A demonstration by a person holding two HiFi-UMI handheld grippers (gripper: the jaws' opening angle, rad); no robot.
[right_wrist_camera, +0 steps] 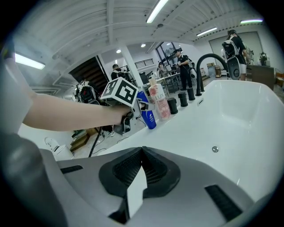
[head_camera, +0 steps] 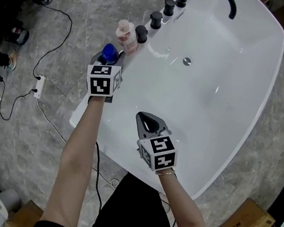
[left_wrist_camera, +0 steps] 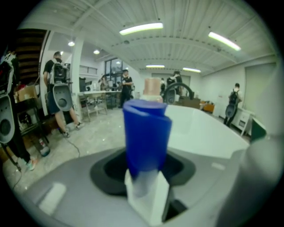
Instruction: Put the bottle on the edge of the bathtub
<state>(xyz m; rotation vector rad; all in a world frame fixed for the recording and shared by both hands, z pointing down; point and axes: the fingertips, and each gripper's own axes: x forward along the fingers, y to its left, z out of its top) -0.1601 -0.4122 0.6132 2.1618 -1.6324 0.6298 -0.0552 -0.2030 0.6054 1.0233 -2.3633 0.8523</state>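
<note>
Bottle (head_camera: 109,52), blue, upright on the left rim of the bathtub (head_camera: 89,113). Stands just beside a pink bottle (head_camera: 126,34), near a row of black knobs (head_camera: 155,19) further along the same rim. Sits between the jaws of the left gripper (head_camera: 109,60); left gripper view shows dark gaps on both sides of it, so released, pads not pressing. Right gripper (head_camera: 146,120): hovers over the tub basin, well apart from the blue bottle, jaws clenched together on nothing. Power strip (head_camera: 38,86) and cables on the grey floor beside the tub.
</note>
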